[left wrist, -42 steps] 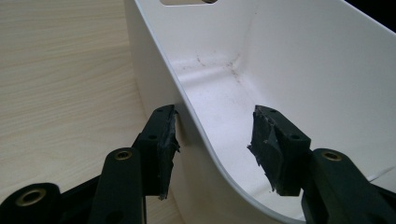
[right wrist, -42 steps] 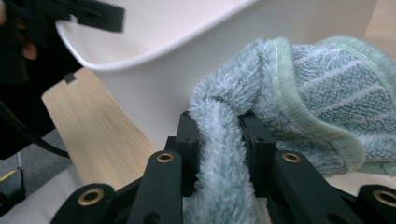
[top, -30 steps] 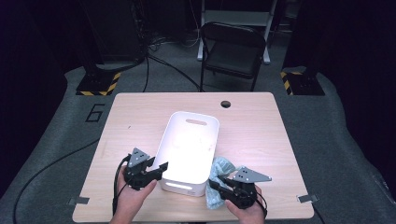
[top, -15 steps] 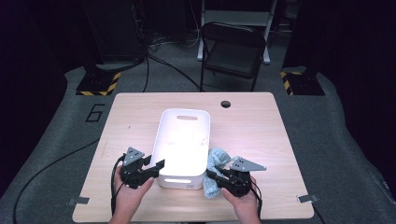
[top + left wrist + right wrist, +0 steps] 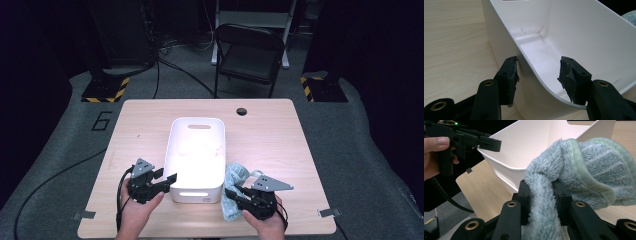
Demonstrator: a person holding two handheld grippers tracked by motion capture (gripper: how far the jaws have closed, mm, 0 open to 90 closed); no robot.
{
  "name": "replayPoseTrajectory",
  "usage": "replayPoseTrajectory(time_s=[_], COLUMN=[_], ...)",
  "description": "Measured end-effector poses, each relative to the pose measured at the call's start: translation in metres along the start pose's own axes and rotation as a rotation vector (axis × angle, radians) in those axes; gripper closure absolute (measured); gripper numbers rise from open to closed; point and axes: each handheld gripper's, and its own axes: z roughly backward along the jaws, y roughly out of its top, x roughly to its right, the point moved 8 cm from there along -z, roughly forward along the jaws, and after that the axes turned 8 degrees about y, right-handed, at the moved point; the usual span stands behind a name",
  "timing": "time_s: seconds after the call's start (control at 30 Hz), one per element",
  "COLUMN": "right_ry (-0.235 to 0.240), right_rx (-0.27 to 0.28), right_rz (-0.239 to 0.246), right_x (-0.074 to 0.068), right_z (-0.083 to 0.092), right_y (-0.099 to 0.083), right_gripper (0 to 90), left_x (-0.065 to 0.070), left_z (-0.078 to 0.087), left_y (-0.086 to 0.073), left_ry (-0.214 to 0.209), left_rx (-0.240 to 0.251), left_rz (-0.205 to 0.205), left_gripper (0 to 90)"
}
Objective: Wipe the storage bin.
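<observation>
Two tongs work at the near edge of the desk (image 5: 280, 130), one on each side of a white bin (image 5: 197, 150) that stands lengthwise in the middle of the desk.

Left tongs (image 5: 167, 181): at about 7 o'clock from the bin's centre, pointing toward 3 o'clock at the bin's near left corner. In the left gripper view the jaws straddle that corner's wall, one pad outside and one inside. Outer pad sits right at the wall; inner pad stands off it with a gap showing. Partly open, not clamped. Inside of the bin shows faint brown marks along the floor seam.

Right tongs (image 5: 235, 195): at about 5 o'clock from the bin's centre, pointing toward 10 o'clock. Jaws pinched tight on a fold of a pale blue-green towel (image 5: 235, 192). In the right gripper view the fluffy cloth bulges up between the pads and flops over to the right, with a striped weave and a stitched hem showing.

Towel lies just beside the bin's near right corner, outside the bin, bunched against the tongs. Whether it touches the bin wall I cannot tell.
</observation>
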Motion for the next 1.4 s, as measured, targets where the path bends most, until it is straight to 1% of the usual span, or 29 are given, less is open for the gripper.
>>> replayPoseTrajectory(time_s=[0.07,0.13,0.17,0.27,0.37,0.43,0.5,0.63,0.77,0.83,0.9,1.0,1.03,1.07,1.13,1.2,1.27,1.37,1.4], right_ry=[-0.005,0.000,-0.002,-0.023,-0.019,-0.024,-0.034,-0.034,-0.046,-0.049,-0.056,-0.072,-0.072,-0.071,-0.075,-0.080,-0.095,-0.101,-0.106], right_rx=[-0.007,-0.004,-0.007,-0.043,-0.054,-0.064,-0.084,-0.127,-0.169,-0.162,-0.159,-0.148,-0.144,-0.145,-0.141,-0.141,-0.139,-0.116,-0.108], right_rz=[0.007,-0.017,-0.020,-0.014,-0.033,-0.044,-0.046,-0.099,-0.112,-0.122,-0.117,-0.105,-0.103,-0.114,-0.103,-0.110,-0.104,-0.123,-0.115], right_x=[0.000,0.001,0.003,0.006,0.012,0.015,0.020,0.029,0.038,0.042,0.045,0.049,0.051,0.051,0.054,0.056,0.058,0.061,0.063], right_z=[-0.003,-0.006,-0.008,-0.015,-0.019,-0.023,-0.027,-0.037,-0.045,-0.047,-0.048,-0.049,-0.049,-0.049,-0.048,-0.045,-0.040,-0.031,-0.028], right_y=[-0.002,-0.005,-0.007,-0.016,-0.022,-0.027,-0.033,-0.048,-0.059,-0.061,-0.060,-0.059,-0.059,-0.059,-0.057,-0.057,-0.056,-0.053,-0.051], right_gripper=[71.9,72.0,72.0,72.0,72.0,72.0,71.9,71.9,71.7,71.7,71.6,71.1,71.1,70.9,70.7,70.5,70.4,70.1,70.0], left_x=[0.001,0.002,0.002,0.001,0.001,0.001,0.001,0.000,0.000,0.000,0.001,-0.001,-0.002,-0.002,-0.002,-0.003,-0.003,-0.005,-0.005], left_z=[0.000,0.001,0.001,0.001,0.000,0.000,-0.001,-0.002,-0.004,-0.006,-0.008,-0.010,-0.010,-0.011,-0.011,-0.011,-0.010,-0.007,-0.006], left_y=[0.000,-0.001,-0.001,0.000,0.000,0.000,0.001,0.002,0.003,0.004,0.005,0.006,0.006,0.007,0.007,0.007,0.008,0.009,0.010], left_ry=[0.000,-0.001,-0.005,-0.002,-0.004,-0.002,0.001,0.002,0.002,0.006,0.003,-0.002,-0.006,-0.009,-0.013,-0.015,-0.020,-0.025,-0.020], left_rx=[0.001,-0.003,-0.002,0.004,0.011,0.011,0.012,0.012,0.019,0.027,0.030,0.031,0.034,0.037,0.042,0.050,0.060,0.074,0.079], left_rz=[-0.001,-0.004,-0.006,0.001,0.008,0.003,0.009,0.021,0.029,0.035,0.042,0.042,0.036,0.039,0.032,0.019,0.019,0.014,0.015], left_gripper=[50.4,51.9,52.2,53.3,53.6,54.0,54.0,54.6,55.2,55.2,55.0,53.0,51.9,51.0,49.9,48.8,48.1,46.3,45.9])
